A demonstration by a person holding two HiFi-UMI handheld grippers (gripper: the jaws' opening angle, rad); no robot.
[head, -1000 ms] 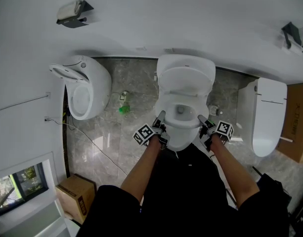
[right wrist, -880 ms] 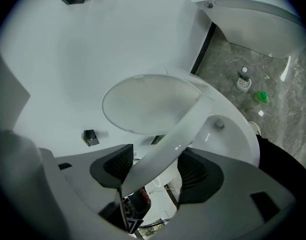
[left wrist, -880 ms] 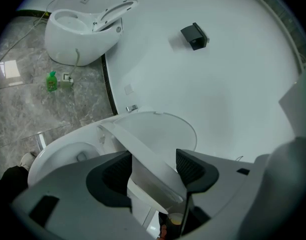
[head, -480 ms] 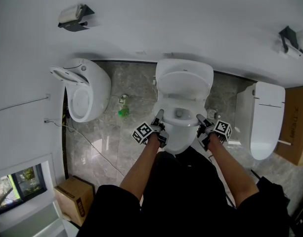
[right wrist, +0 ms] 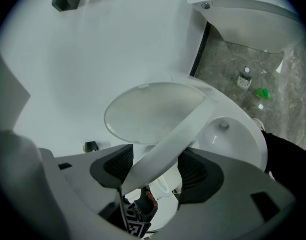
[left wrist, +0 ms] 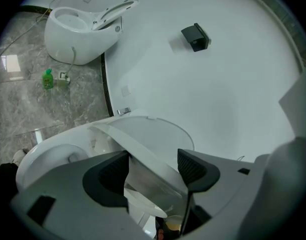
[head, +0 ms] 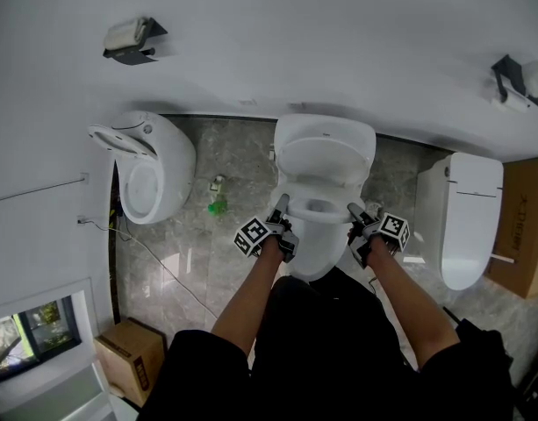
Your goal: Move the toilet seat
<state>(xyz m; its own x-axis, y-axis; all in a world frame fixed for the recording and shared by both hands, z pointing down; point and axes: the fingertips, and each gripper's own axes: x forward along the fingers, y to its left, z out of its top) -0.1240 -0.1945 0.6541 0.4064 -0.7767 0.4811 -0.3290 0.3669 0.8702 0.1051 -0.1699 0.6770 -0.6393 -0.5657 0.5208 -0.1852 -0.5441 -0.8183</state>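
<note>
The middle toilet's bowl (head: pixel 319 246) stands at the centre of the head view with its lid (head: pixel 326 152) upright against the white wall at 12 o'clock. The toilet seat (right wrist: pixel 180 131) is lifted partway off the bowl and tilted, its front edge raised. The left gripper (head: pixel 283 209) is at the seat's 9 o'clock side and the right gripper (head: pixel 356 214) at its 3 o'clock side, each held by a bare forearm coming up from 6 o'clock. In the left gripper view the seat's rim runs slantwise between the ribbed pads (left wrist: pixel 114 171), meeting both of them; these jaws have just been opening a little wider, with the rim between them. In the right gripper view the rim crosses the gap the same way, bearing on both dark pads (right wrist: pixel 193 170), so that gripper is clamped on the seat. On the grey marble floor (head: pixel 185 266), a rounded white toilet (head: pixel 159 160) with its own seat up stands at 9 o'clock of the middle one, and a third toilet (head: pixel 469 222) at 3 o'clock. A green bottle (head: pixel 218 206) stands on the floor between the rounded toilet and the middle one. A cardboard box (head: pixel 128 358) sits at 7 o'clock, and a paper-roll holder (head: pixel 130 38) hangs on the wall at 11 o'clock.
</note>
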